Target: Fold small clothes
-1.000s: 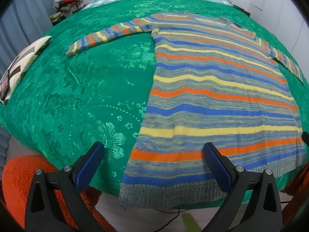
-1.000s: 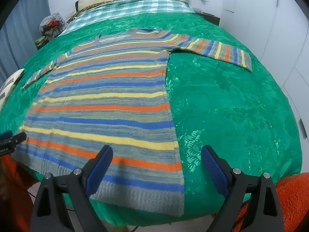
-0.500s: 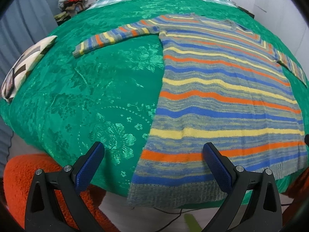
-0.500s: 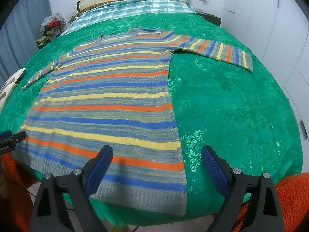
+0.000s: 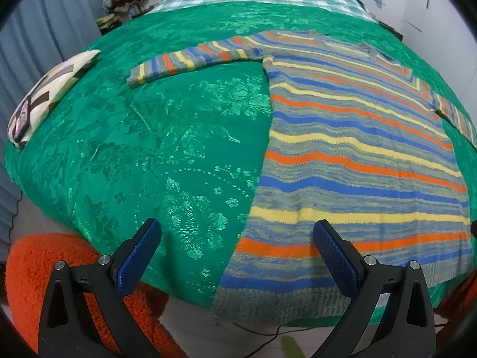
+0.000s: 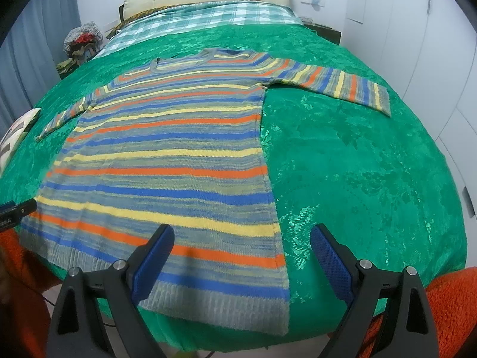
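The striped sweater (image 6: 167,161) lies flat with both sleeves spread for folding, while left gripper (image 5: 238,253) and right gripper (image 6: 243,256) hover wide, empty, over its hem's 2 corners.

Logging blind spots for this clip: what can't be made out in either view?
- Striped sweater: right cuff cut off by the left wrist view's edge.
- Left tongs: only a tip shows at the right wrist view's edge.
- Bundle beside the bed: too small to identify.

striped sweater (image 6: 167,161) flat on green bedspread (image 6: 357,164) | right tongs (image 6: 241,250) open, empty
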Motion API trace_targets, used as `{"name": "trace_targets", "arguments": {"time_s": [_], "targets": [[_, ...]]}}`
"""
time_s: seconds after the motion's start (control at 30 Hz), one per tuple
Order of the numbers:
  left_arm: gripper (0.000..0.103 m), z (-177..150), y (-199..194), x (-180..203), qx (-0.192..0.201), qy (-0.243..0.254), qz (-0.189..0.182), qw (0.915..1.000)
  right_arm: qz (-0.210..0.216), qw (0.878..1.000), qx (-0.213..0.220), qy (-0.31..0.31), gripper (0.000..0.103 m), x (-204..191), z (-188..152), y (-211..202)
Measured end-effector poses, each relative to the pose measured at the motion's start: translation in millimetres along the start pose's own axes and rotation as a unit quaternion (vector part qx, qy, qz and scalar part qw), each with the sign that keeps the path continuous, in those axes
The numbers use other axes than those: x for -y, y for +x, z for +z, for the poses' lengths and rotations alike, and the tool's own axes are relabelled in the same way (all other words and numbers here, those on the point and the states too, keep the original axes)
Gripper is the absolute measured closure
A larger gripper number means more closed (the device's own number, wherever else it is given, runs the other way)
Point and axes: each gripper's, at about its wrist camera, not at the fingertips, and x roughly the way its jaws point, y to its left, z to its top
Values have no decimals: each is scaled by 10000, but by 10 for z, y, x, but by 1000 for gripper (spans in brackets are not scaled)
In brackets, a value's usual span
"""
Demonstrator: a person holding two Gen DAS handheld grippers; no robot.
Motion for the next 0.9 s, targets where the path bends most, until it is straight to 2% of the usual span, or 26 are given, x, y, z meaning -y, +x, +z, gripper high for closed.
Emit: {"name": "trace_targets", "arguments": {"time_s": [0.17, 0.33, 0.47, 0.57, 0.67, 0.73, 0.9], "targets": [[1, 18, -19, -41, 74, -92, -49, 9999, 14, 9999, 27, 162, 11, 88, 59, 8], [1, 88, -48, -60, 203, -246, -225, 9992, 81, 9987, 132, 496, 11, 371, 282, 36], [1, 140, -99, -33, 395, -235, -257, 9986, 307, 9952, 187, 909, 11, 820, 615, 184], [1, 155, -94, -3, 436, -186, -253, 9986, 353, 9900, 314, 1333, 11, 1391, 941, 358], [1, 151, -46, 32, 380, -132, -234, 9989, 362, 9793, 260, 1975, 12, 2068, 1255, 589], [1, 142, -7, 52, 336, -107, -206, 9992, 571, 9661, 109, 2517, 16, 2543, 1432, 790], [1, 133, 109, 89, 143, -90, -124, 9998, 995, 9392, -168, 3283, 33, 3121, 1661, 1177]]}}
